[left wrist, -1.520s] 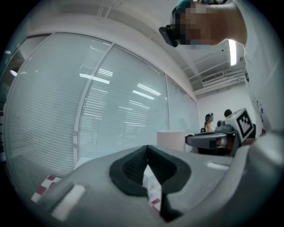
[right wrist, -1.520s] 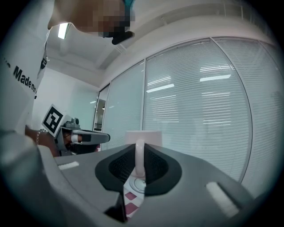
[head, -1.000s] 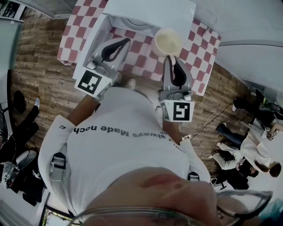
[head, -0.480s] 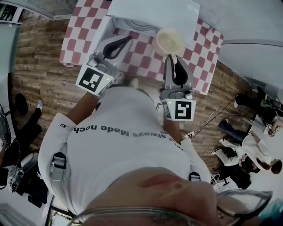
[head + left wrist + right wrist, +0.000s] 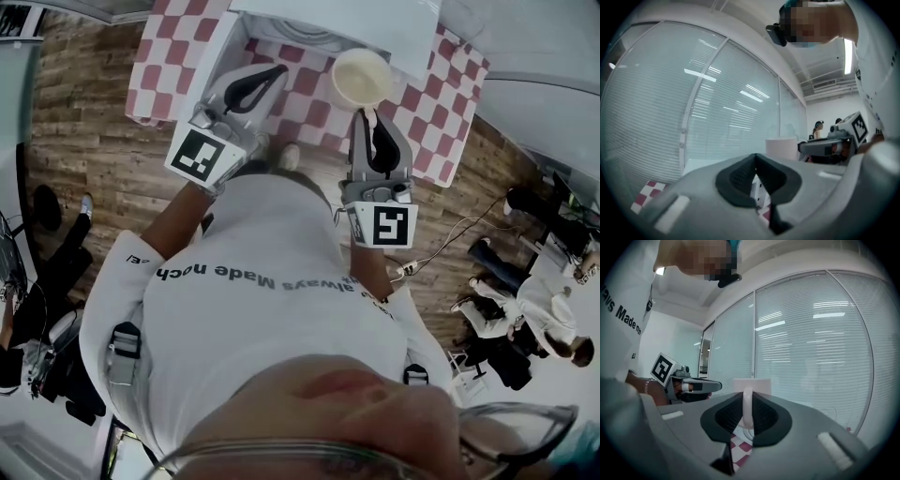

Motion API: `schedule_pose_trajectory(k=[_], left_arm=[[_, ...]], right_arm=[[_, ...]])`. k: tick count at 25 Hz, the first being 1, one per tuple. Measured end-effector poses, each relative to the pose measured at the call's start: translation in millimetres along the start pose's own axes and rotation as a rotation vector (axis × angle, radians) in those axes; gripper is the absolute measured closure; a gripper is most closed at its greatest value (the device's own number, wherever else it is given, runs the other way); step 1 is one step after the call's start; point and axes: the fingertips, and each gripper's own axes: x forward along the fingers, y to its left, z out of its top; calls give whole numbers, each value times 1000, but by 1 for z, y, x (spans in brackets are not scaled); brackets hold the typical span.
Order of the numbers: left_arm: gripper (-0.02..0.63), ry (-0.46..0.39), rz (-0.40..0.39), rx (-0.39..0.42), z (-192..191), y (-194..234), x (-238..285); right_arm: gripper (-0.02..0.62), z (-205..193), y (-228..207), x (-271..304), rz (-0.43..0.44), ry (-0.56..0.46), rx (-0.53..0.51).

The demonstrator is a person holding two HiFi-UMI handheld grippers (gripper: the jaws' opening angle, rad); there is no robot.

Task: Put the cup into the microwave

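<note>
A cream cup [image 5: 361, 78] hangs over the red-and-white checked cloth [image 5: 441, 122], just in front of the white microwave [image 5: 356, 21]. My right gripper [image 5: 367, 112] is shut on the cup's handle [image 5: 747, 408], and the cup body [image 5: 753, 386] stands upright beyond the jaws. The microwave's cavity with its glass turntable [image 5: 295, 37] lies open, with the door [image 5: 199, 67] swung out to the left. My left gripper [image 5: 277, 73] is shut on nothing near the open cavity, left of the cup [image 5: 781, 148]. Its jaw tips meet at the left gripper [image 5: 755, 158].
The table stands on a wooden floor [image 5: 84, 150]. Bystanders [image 5: 525, 309] stand at the right, and a white cable [image 5: 441, 262] runs over the floor there. A glass wall with blinds [image 5: 815, 343] rises behind the table.
The cup and my right gripper have edged closer to the microwave's front. My left gripper has moved along with them and stays shut.
</note>
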Motion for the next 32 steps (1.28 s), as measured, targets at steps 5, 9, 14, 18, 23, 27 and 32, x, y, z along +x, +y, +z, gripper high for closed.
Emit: schedule_pose_trajectory(k=[5,9,14,18,23,27,32], left_arm=[[603,-2,-11,-34,-17,-1,2],[603,5,-11,-34,-33,5,3],[603,8,-17,-37,-51,9,7],[603,-4,-27,-42,-66,12,12],[603,-10,-17,-52,-87,20,17],[603,-8,0,-54,-103,31,22],[603,1,34,-49,-121,50,33]], right_arm=[[557,-25,6,3,12,31,9],[557,-44,10,8,20,48,15],[557,-68,9,18,21,65,21],[557,-88,8,29,22,75,29],[557,-116,7,41,27,95,32],[557,-131,3,53,23,98,37],[557,-152,-2,71,25,109,47]])
